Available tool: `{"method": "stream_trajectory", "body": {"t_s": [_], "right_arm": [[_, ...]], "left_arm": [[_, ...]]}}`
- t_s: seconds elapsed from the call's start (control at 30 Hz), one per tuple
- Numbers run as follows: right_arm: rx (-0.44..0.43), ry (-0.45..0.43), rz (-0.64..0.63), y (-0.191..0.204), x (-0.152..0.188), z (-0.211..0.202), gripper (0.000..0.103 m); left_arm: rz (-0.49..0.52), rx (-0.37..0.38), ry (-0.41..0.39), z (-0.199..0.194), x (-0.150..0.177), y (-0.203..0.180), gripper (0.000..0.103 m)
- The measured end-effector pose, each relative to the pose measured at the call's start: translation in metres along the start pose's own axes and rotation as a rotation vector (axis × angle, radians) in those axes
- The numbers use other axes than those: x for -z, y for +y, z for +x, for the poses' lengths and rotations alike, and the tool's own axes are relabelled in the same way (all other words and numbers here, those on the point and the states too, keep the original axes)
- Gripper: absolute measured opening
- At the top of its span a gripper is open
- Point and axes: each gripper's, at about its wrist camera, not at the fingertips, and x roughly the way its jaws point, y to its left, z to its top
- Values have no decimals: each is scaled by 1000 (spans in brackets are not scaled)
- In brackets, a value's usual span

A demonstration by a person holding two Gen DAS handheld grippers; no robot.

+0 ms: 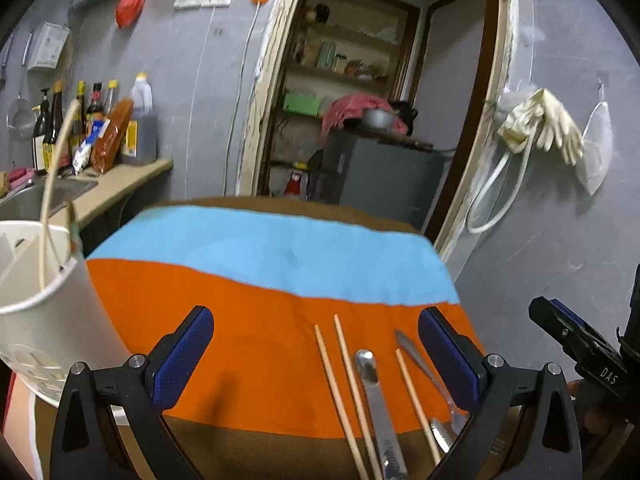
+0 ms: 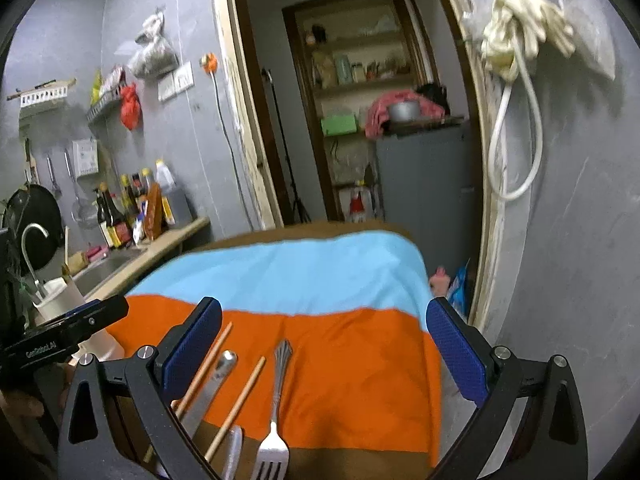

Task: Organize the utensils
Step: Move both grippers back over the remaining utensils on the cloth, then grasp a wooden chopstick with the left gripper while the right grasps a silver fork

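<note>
1. Left hand-held gripper (image 1: 316, 356): jaws spread wide, holding nothing, above the orange part of the cloth.
2. Right hand-held gripper (image 2: 326, 354): jaws spread wide, holding nothing, above the same cloth.
3. Cloth (image 1: 248, 344): orange and light blue bands, laid over a brown bench (image 1: 256, 448).
4. Chopsticks (image 1: 340, 392): three wooden sticks lying flat on the orange band, roughly parallel, running toward the near edge.
5. Flat metal utensil (image 1: 376, 396): lies between the chopsticks; its type cannot be told.
6. Fork (image 2: 276, 412): flat on the cloth, tines toward the near edge, just right of a chopstick.
7. White utensil holder (image 1: 44, 304): upright at the bench's left edge, with one pale stick (image 1: 50, 196) leaning inside.
</note>
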Motion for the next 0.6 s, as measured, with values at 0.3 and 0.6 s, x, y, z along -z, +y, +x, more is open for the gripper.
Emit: {"method": "stream_trajectory", "body": {"t_s": [0.3, 0.6], "right_arm": [[-74, 179, -18, 3, 25, 54, 62], [-123, 269, -36, 11, 41, 74, 43]], "left_arm": [[-39, -17, 160, 38, 12, 11, 102], [-33, 13, 264, 60, 20, 10, 84]]}}
